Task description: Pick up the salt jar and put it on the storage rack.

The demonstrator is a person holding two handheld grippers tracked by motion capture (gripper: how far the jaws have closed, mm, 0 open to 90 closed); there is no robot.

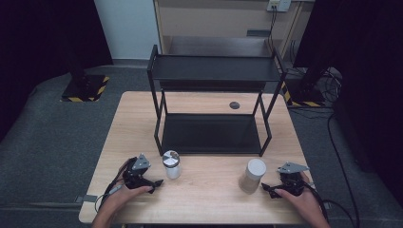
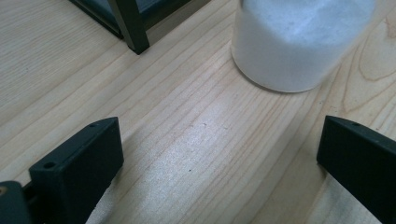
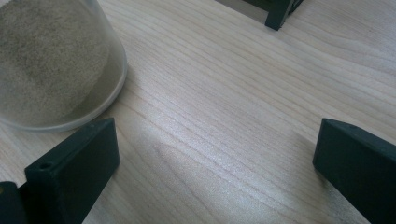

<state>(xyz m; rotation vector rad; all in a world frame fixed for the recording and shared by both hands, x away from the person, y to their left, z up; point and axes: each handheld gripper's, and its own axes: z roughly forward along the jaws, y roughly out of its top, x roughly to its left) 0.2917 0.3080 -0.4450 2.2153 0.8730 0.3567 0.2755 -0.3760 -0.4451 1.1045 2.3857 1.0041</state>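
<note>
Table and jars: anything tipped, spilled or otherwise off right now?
Nothing stands out. The white jar and the tan jar stand upright on the table before the black shelf, no spill around them.

The right gripper (image 3: pixel 217 163) hangs low over a pale wooden table (image 3: pixel 224 84), its two black jaws spread wide with only bare wood between them. A clear jar (image 3: pixel 51 60) of tan, sandy powder stands just ahead of the left jaw, outside the gap. Farther ahead, toward the right jaw's side, a black rack foot (image 3: pixel 279 13) rests on the wood.
</note>
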